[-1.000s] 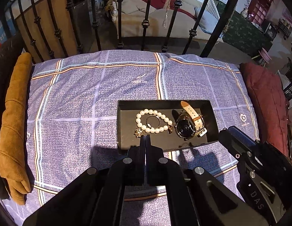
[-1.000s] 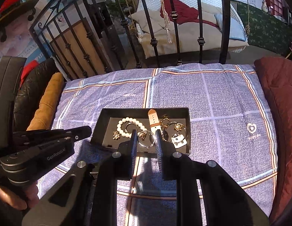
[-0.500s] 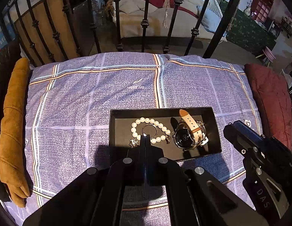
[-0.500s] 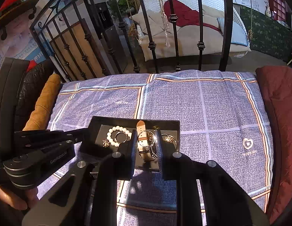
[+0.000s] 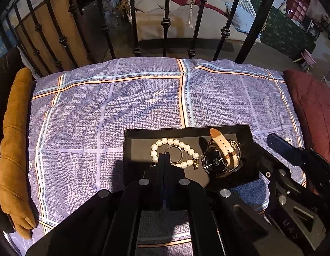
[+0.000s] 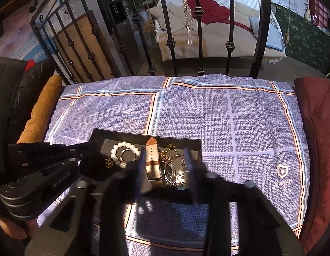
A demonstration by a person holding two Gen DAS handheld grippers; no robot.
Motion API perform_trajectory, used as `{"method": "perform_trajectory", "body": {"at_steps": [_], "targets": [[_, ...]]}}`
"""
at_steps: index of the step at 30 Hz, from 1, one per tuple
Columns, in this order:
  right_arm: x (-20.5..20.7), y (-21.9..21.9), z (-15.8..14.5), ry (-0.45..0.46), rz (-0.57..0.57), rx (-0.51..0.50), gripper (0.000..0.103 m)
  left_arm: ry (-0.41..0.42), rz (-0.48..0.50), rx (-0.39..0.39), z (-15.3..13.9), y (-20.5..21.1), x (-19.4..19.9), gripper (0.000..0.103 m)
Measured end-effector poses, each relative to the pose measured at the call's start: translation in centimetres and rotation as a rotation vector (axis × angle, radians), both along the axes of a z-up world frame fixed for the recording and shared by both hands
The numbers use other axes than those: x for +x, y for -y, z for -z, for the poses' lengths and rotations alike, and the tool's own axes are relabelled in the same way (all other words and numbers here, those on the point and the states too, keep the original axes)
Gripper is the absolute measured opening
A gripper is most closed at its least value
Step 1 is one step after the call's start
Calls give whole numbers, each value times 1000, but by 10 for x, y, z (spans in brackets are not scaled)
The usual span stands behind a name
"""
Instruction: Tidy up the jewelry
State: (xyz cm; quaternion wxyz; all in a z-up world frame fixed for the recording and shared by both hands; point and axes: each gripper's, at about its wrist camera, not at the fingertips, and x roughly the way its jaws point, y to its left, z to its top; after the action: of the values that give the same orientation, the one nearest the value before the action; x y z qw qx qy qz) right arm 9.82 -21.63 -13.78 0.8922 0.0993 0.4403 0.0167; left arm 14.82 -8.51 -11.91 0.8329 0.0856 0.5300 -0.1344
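A black jewelry tray (image 5: 130,149) lies on the purple plaid bedcover; it also shows in the right wrist view (image 6: 96,136). In it are a white pearl bracelet (image 5: 175,142), a thin metal ring (image 5: 175,152), and a watch with a cream strap (image 5: 220,155). My left gripper (image 5: 164,155) is shut and empty, its tips over the tray by the bracelet. My right gripper (image 6: 165,160) is open, its blurred fingers either side of the watch strap (image 6: 153,160) and gold chains (image 6: 171,160) in the tray.
A mustard cushion (image 5: 13,145) lies along the left edge of the bedcover and a dark red cushion (image 5: 311,111) along the right. A black iron bed rail (image 5: 165,23) stands behind. The right gripper's body (image 5: 292,181) is at the tray's right end.
Both grippers have pulled back a little, so the tray sits lower in view. My right gripper has opened wider around the watch strap. The left gripper stays shut.
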Motion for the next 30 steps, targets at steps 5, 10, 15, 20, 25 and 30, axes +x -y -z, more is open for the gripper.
{"method": "perform_trajectory", "body": {"at_steps": [5,10,15,20,25,30], "targets": [[-4,0,-5,8,17,-40,70,13,-30,14,-1,-5,-1,50],[-8,10,0,-45,65,-22,79,15,-72,27,-4,-17,0,91],[-16,4,1,-55,70,-64,84,43,-71,73,-9,-21,-7,95],[-19,1,-4,-52,95,-114,88,45,-86,47,-17,-31,-13,95],[-20,4,-9,-48,116,-118,88,29,-112,-21,-23,-42,-15,96],[-21,2,-10,-47,117,-122,88,28,-121,-24,-25,-47,-18,96]]}}
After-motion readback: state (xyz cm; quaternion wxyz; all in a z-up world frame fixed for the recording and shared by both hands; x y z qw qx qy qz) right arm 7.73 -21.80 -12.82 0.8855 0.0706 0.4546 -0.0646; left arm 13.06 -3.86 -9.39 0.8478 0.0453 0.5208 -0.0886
